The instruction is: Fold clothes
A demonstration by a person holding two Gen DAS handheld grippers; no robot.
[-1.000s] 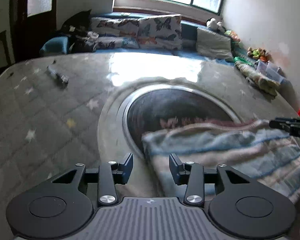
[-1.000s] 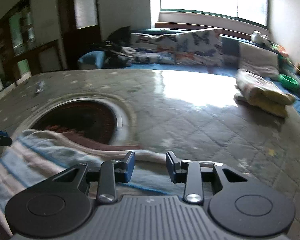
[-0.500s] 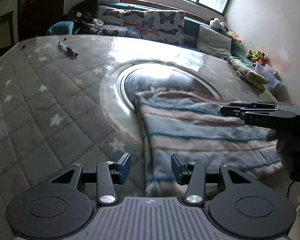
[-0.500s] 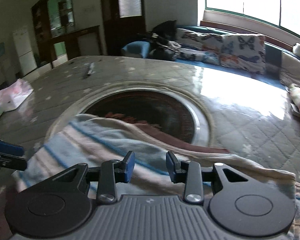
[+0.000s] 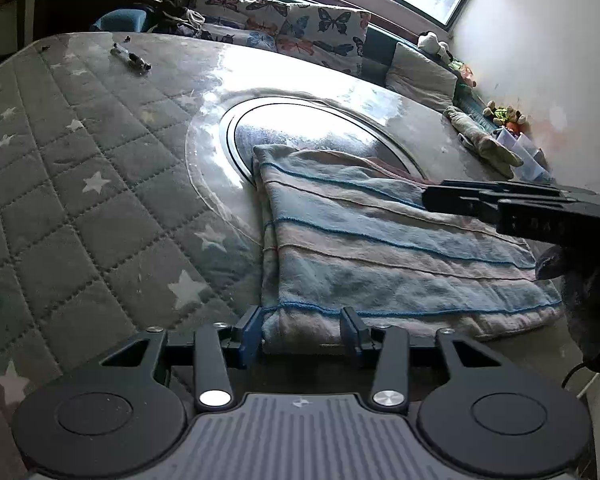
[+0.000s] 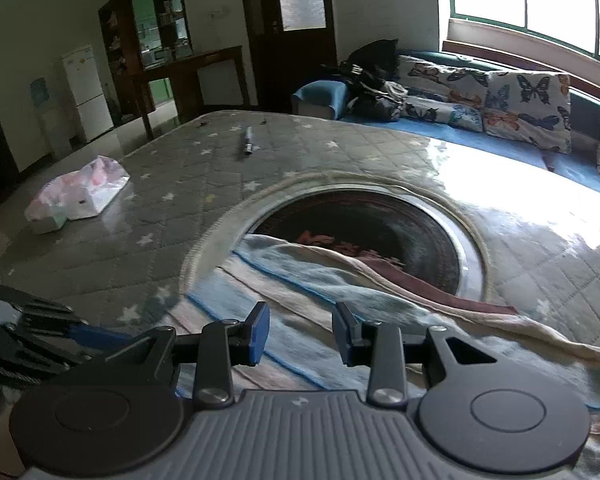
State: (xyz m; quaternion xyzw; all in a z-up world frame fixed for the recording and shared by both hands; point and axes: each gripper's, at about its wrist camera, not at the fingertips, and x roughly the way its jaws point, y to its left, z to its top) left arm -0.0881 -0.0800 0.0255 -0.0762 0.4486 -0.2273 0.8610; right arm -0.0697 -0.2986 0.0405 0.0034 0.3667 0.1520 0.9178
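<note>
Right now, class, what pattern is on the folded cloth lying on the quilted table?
The folded cloth has pale blue and beige stripes with thin blue lines, clearest in the left wrist view.

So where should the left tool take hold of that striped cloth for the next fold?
Probably the near left corner of the striped cloth, where its folded left edge meets the near hem. That corner already lies between the left tool fingers, whose jaws have just been closing. Come in low from the near side: the cloth lies flat on the quilted table cover, so only the edge offers purchase.
</note>
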